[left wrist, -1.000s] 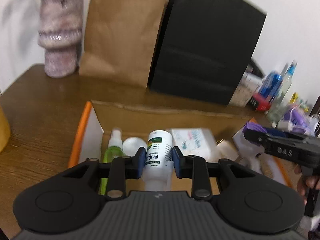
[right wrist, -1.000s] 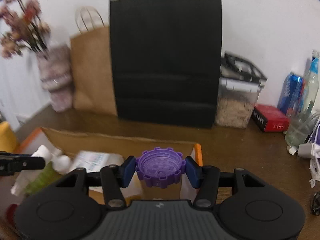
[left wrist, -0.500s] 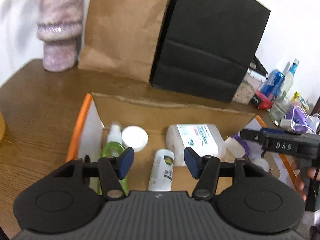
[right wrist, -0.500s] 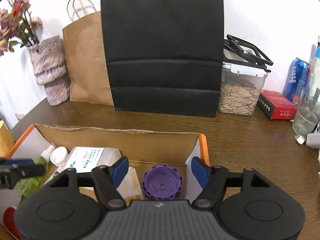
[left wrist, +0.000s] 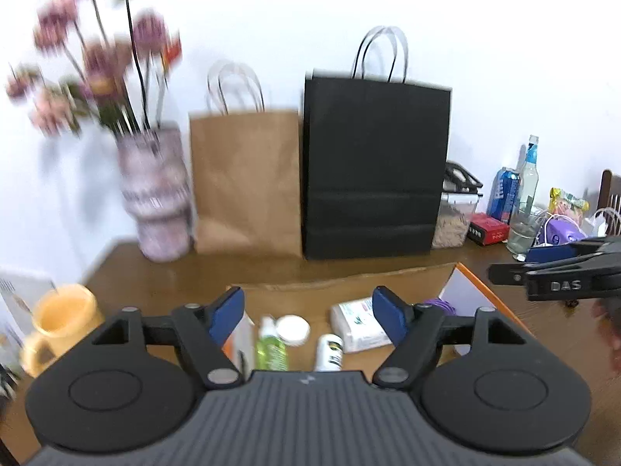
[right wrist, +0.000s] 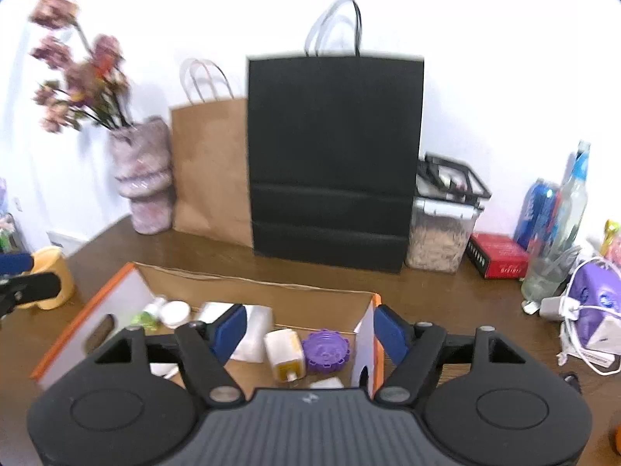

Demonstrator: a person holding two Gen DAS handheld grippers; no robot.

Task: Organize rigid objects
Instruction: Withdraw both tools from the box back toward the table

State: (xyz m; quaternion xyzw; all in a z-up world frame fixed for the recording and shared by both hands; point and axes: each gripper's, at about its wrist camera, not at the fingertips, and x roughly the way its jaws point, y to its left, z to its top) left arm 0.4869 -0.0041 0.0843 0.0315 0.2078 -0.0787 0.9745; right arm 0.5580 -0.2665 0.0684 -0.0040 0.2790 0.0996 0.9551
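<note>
Both tools hung above the cardboard box (right wrist: 252,291) on the brown tabletop (right wrist: 427,291), the left tool (left wrist: 308,314) with its jaws spreading and nothing between them, the right tool (right wrist: 306,328) likewise opening and empty. Down in the box the white pill bottle (left wrist: 329,351) lay on its side between a green spray bottle (left wrist: 269,347) and a flat white pack (left wrist: 355,324). The purple cap (right wrist: 325,350) sat at the box's right end, just beside a small white-and-yellow bottle (right wrist: 285,353).
</note>
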